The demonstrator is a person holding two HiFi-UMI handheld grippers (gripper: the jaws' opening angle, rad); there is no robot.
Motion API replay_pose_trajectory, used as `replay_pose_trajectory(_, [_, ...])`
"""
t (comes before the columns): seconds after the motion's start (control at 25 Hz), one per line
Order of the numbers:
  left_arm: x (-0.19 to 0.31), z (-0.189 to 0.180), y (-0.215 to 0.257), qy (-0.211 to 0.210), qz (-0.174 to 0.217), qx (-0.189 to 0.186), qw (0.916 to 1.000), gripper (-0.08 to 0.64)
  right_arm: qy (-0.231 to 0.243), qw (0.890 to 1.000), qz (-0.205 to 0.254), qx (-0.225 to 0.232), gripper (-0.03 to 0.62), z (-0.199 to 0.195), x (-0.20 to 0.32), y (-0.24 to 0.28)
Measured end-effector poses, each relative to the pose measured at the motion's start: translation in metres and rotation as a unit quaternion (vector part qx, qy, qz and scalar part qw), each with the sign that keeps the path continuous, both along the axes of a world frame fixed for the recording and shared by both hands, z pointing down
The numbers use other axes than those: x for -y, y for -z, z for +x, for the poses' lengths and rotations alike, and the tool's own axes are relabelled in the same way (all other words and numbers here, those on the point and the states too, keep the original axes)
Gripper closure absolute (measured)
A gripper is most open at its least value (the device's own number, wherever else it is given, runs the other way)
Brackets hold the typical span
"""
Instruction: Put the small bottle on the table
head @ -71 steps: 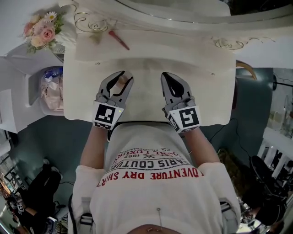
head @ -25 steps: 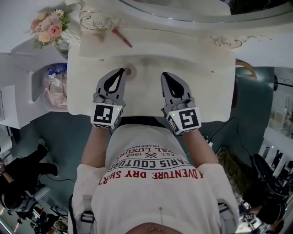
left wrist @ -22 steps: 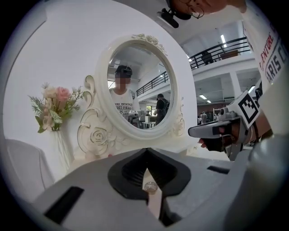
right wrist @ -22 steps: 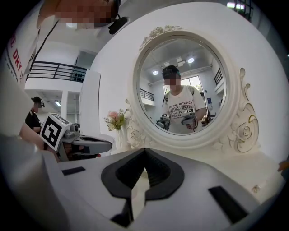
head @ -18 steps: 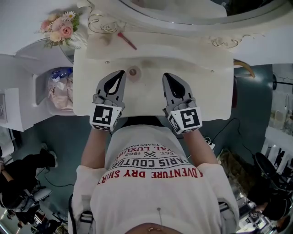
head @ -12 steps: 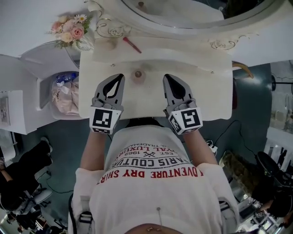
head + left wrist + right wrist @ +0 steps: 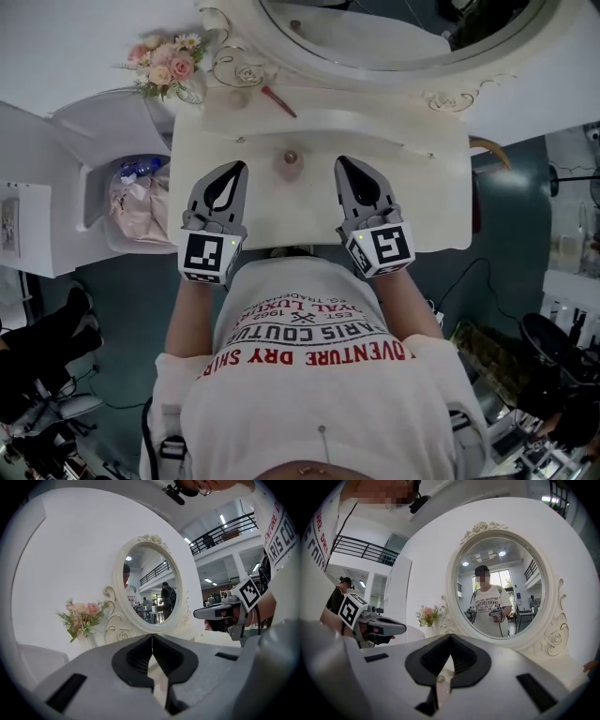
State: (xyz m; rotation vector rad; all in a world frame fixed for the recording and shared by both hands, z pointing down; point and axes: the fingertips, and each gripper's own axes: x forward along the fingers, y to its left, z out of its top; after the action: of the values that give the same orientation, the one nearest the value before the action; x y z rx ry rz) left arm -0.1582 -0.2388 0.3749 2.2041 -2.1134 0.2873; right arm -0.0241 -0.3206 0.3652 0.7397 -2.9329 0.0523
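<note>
With left tool [image 7: 241, 167] and right tool [image 7: 340, 161] both closed on nothing and the small bottle [image 7: 290, 159] sitting on the counter [image 7: 412, 187] between their tips, any sideways swing of either could knock it over.

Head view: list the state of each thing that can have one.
left hand-held gripper: shut, empty.
right hand-held gripper: shut, empty.
small bottle: upright on the table, touched by neither gripper.
red stick: lying flat near the table's back edge.
</note>
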Motion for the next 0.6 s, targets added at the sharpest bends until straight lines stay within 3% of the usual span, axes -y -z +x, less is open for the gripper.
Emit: replay_pose_trajectory(0.6, [0.0032, 0.0019, 0.0084, 0.003, 0.004, -0.001, 1.0000, 0.552, 0.002, 1.000, 0.021, -0.003, 0.594, 0.0024, -0.0005, 0.0110])
